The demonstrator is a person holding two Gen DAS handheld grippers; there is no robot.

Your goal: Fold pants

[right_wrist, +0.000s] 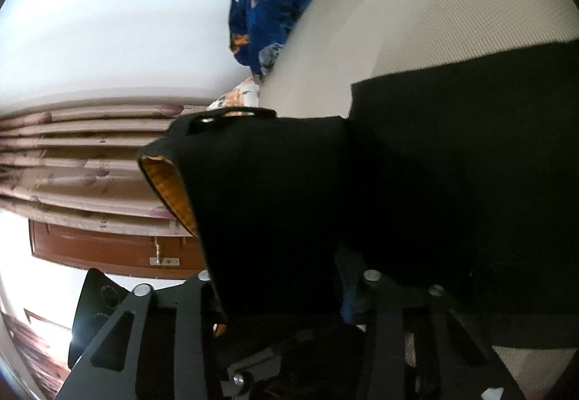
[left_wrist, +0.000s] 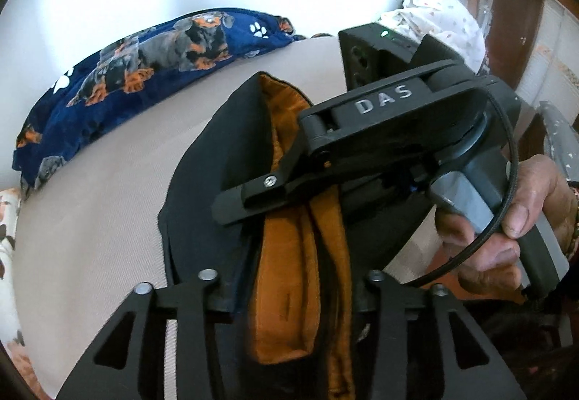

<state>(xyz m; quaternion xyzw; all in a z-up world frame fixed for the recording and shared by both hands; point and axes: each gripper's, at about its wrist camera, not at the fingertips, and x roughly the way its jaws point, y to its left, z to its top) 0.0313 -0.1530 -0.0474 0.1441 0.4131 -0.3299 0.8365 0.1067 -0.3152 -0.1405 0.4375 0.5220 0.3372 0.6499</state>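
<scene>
The pants (left_wrist: 202, 190) are black with an orange lining (left_wrist: 289, 291) and lie partly on a beige bed surface (left_wrist: 108, 219). My left gripper (left_wrist: 289, 295) is shut on the pants, with the orange lining bunched between its fingers. My right gripper (left_wrist: 253, 197) reaches across from the right, held by a hand (left_wrist: 524, 219), and is clamped on the same fabric. In the right wrist view the black pants (right_wrist: 289, 201) hang lifted between the fingers of the right gripper (right_wrist: 286, 291), with an orange edge (right_wrist: 170, 190) showing.
A blue dog-print blanket (left_wrist: 126, 74) lies along the bed's far edge by a white wall. A white patterned cloth pile (left_wrist: 434, 12) sits at the back right. Curtains (right_wrist: 90, 161) and a brown wooden door (right_wrist: 108, 248) stand beyond the bed.
</scene>
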